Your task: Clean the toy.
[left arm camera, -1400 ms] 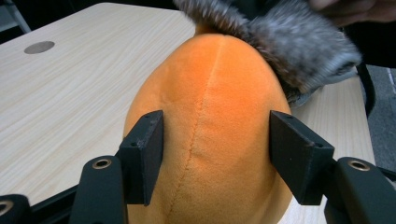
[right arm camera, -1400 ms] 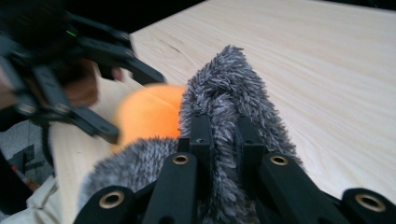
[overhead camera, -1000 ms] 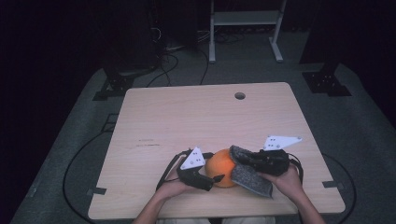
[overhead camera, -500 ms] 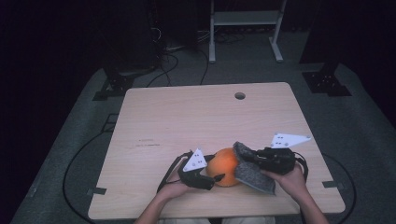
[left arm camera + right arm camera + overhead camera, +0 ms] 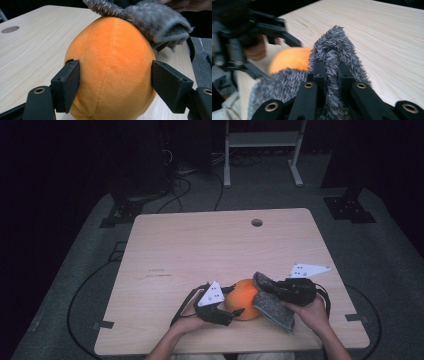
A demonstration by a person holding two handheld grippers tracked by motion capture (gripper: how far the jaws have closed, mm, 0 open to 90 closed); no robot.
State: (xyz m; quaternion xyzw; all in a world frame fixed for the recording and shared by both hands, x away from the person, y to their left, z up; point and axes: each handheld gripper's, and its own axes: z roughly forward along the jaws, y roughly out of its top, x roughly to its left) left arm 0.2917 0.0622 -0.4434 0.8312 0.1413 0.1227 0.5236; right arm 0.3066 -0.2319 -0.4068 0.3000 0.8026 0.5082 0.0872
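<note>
My left claw stood with its jaws either side of an orange plush ball — the left pad touched the plush, while the right pad sat just beside it, and I could not tell whether it pressed. Those jaws had just been closing and then easing a little wider, with the ball between them. My right claw was clamped together on a fold of grey fuzzy cloth, the pile bunched up between the two black jaws. The cloth draped over the top of the ball on the side away from my left claw — touching it. From the high view, the ball sat on the pale wooden worktop near its front edge, between my two hands. A round hole lay near the worktop's far edge, well apart from the ball.
</note>
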